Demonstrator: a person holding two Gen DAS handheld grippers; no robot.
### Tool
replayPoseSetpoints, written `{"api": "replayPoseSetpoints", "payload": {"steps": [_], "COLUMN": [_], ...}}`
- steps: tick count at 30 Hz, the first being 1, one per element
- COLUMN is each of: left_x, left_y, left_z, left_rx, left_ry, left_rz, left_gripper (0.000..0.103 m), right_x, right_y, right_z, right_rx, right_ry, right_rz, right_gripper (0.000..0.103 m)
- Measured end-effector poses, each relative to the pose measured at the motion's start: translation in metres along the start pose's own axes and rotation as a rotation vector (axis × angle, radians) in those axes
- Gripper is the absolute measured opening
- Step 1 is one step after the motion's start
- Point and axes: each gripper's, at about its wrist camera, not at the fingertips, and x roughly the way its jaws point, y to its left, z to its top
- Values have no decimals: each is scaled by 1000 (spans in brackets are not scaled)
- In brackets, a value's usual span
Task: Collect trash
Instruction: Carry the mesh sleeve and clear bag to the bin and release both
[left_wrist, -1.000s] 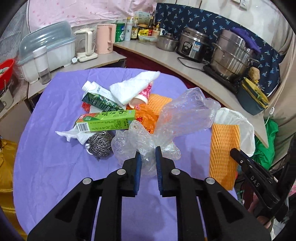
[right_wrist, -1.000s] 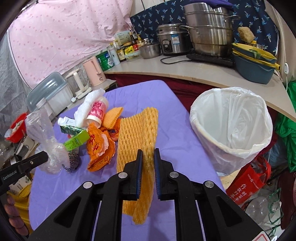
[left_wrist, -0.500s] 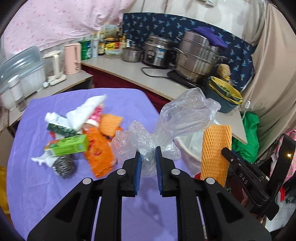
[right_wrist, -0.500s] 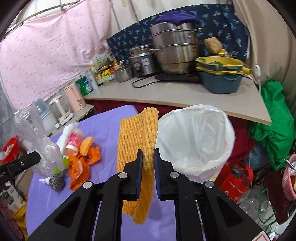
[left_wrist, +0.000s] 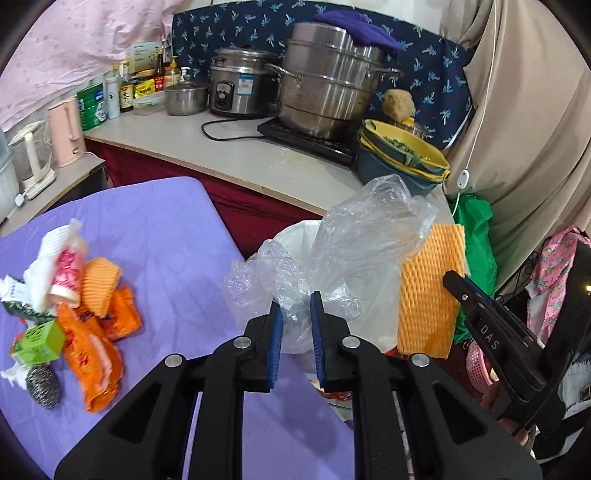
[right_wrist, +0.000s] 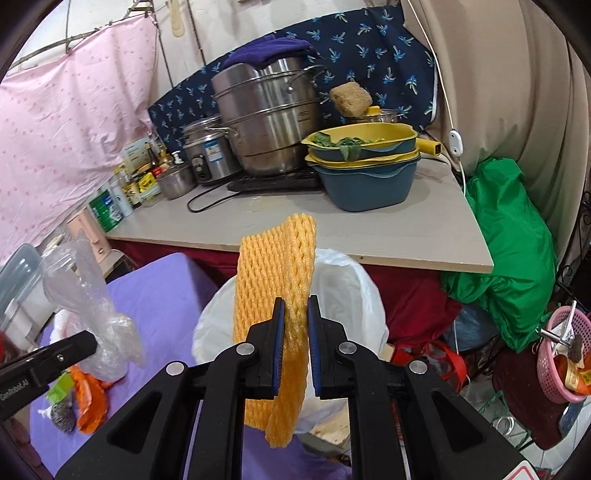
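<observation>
Right gripper (right_wrist: 293, 347), clamped on orange foam net (right_wrist: 275, 295) hanging long axis vertical, sits just near of white-lined bin (right_wrist: 354, 295), nearer than left gripper (left_wrist: 295, 332) pinching clear plastic bag (left_wrist: 354, 243) further left.

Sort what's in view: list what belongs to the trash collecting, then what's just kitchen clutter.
Belongs to the job:
- clear plastic bag, in the left gripper
- orange foam net, in the right gripper
- lined bin
- orange wrappers
- green carton
- steel scourer

Just lying about:
- steamer pot
- rice cooker
- stacked basins
- pink kettle
</observation>
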Motion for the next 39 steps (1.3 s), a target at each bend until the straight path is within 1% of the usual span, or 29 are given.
{"api": "replayPoseSetpoints", "payload": {"steps": [1,6,14,17,18,19,20,21,22,24,26,31,39], "left_x": [10,56,96,109,113,117,118,120,120,118,117,104,65], "left_y": [-3,-15,-24,-23,-23,-23,-23,-24,-24,-24,-23,-16,1], "left_z": [2,12,17,16,15,15,14,14,14,15,16,18,17], "left_rx": [1,5,18,6,1,-4,-4,-3,-2,4,2,-4,-22], "left_ry": [10,59,97,118,121,122,120,111,100,84,75,52,-4], "left_rz": [-10,-6,2,-3,-8,-13,-16,-6,9,26,39,73,102], "left_gripper": [15,14,15,17,18,23,34,46,49,58,63,64,64], "right_x": [9,40,76,84,87,88,89,88,87,83,79,63,33], "right_y": [-3,-15,-28,-30,-31,-32,-33,-33,-35,-37,-37,-26,9], "right_z": [2,2,1,1,1,1,1,2,3,4,7,12,13], "right_rx": [3,23,41,44,46,53,60,67,74,90,89,66,4], "right_ry": [10,46,89,98,99,96,95,91,86,68,59,31,-12], "right_rz": [-6,-30,-50,-57,-61,-62,-60,-60,-61,-59,-57,-46,-4], "right_gripper": [11,11,11,14,15,16,18,25,35,41,43,48,53]}}
